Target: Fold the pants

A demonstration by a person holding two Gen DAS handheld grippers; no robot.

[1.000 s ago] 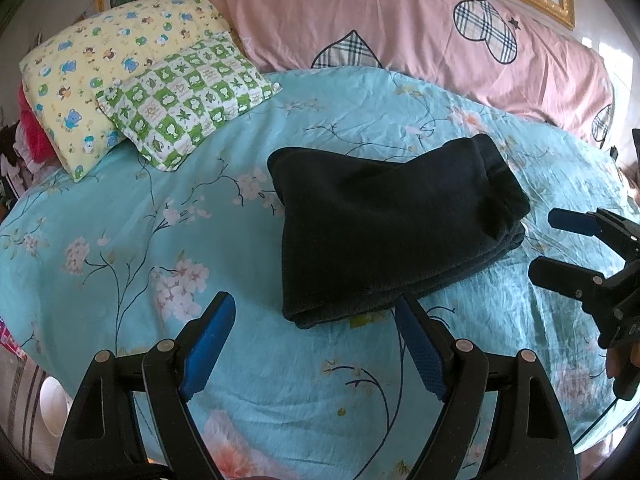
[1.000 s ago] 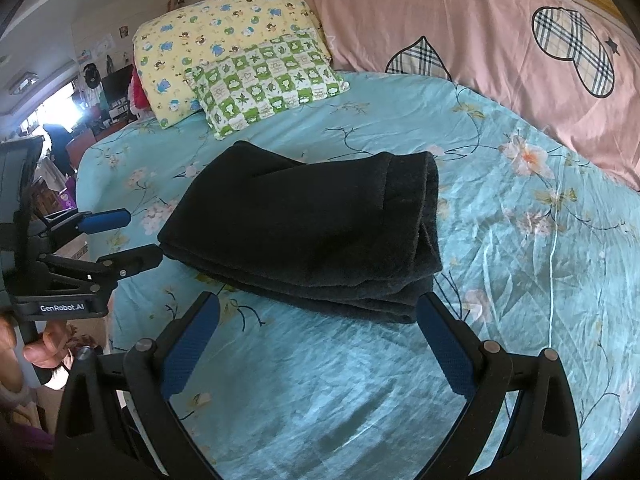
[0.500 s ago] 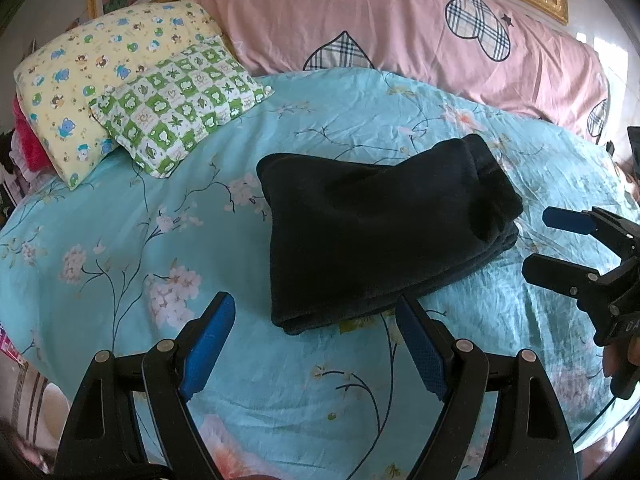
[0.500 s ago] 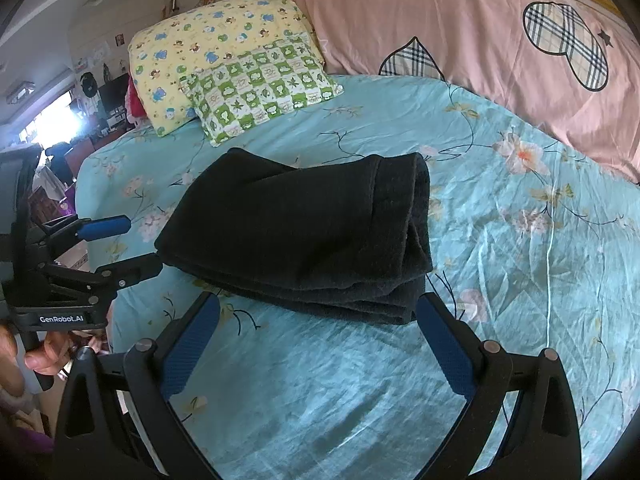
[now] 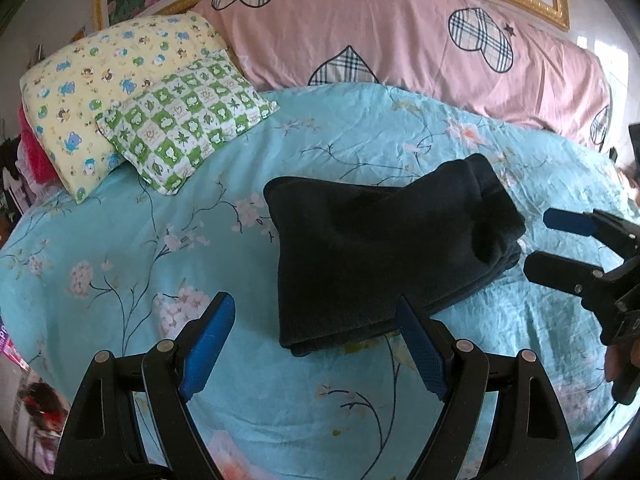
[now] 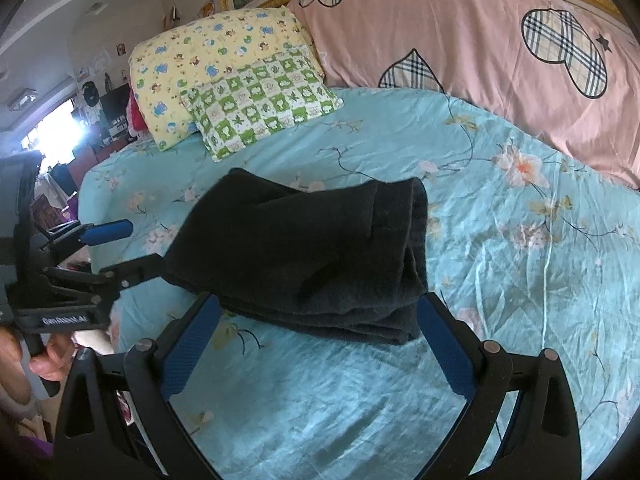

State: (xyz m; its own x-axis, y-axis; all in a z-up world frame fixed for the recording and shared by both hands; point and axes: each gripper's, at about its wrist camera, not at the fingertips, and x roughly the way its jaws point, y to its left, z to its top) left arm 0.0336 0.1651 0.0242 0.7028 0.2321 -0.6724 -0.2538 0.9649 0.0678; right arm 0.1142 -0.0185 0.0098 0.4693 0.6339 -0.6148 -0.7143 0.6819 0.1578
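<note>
Bedroom scene, bed (image 5: pixel 328 412) covered in a teal floral sheet, pink heart-print bolster (image 5: pixel 400 40) along the headboard, yellow cartoon pillow (image 5: pixel 100 76) and green checked pillow (image 5: pixel 184 120) stacked at the far left corner. Black pants (image 5: pixel 384 256) lie mid-bed as a compact layered rectangle, several thicknesses stacked, one rolled-looking edge on the right side. Left gripper (image 5: pixel 316 344) hangs just short of the bundle's near edge, jaws wide apart, nothing between them. Right gripper (image 6: pixel 320 332) sits at the bundle's right end, jaws also spread, holding nothing; the near edge of the cloth lies between its tips, but whether the pads touch it I cannot tell. Folding looks essentially done: the pants read as a tidy packet, no loose legs trailing. At most a small squaring-up of the slightly skewed top layer seems left.
</note>
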